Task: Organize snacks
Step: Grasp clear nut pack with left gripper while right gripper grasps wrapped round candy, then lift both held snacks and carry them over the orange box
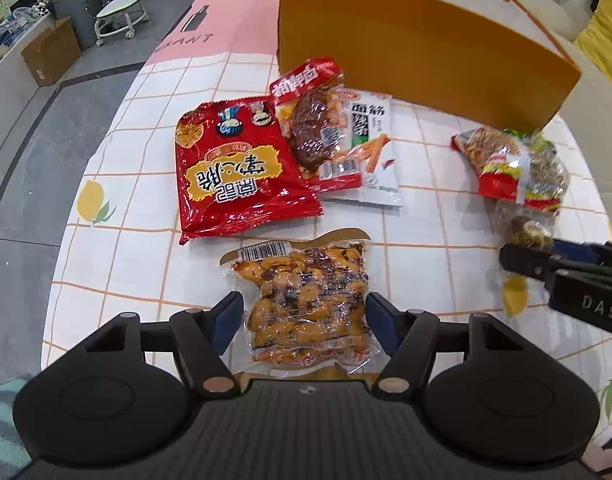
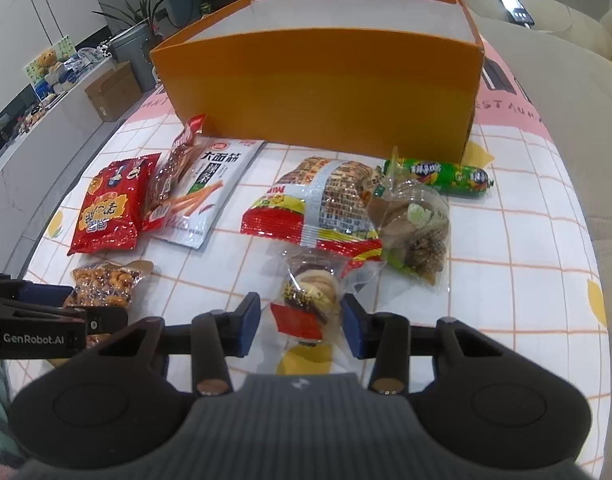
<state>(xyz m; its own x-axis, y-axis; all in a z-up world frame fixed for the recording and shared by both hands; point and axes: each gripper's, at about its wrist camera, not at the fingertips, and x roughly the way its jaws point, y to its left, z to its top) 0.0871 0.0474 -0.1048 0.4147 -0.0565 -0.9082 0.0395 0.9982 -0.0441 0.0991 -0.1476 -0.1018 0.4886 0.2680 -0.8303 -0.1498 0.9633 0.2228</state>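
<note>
1. Checked tablecloth with little lemons on it covers my desk (image 2: 505, 280), pink band at the far end, and the orange box (image 2: 317, 92) stands open-topped right behind the snack pile. Sofa cushions off to the right, grey floor, a bin and plants to the left.

2. Left claw (image 1: 304, 320) is straddling the vacuum pack of nuts (image 1: 306, 304). The pack's long axis runs straight away from me, in line with the claw, so the pads sit either side of its narrow width. Jaws are about mid-way open and I can't swear the pads are pressing yet; it looks like a sliver of gap on each side.

3. Right claw (image 2: 302, 324) is narrower, framing the small clear pastry packet (image 2: 309, 304) sitting at the near edge of the pile. Pads are just beside the wrapper, maybe touching the film, can't tell for sure.

4. Both picks are directly ahead of their own claw, so no crossing over. The box is beyond everything, so I'd guess it's lift and carry forward over the rest.

5. Also lying around: red crisp bag (image 1: 242, 172), white gluten-strip pouch (image 2: 214, 196), noodle-ish pack (image 2: 317, 208), green sausage (image 2: 445, 176).

6. Slippery film, might slide.
</note>
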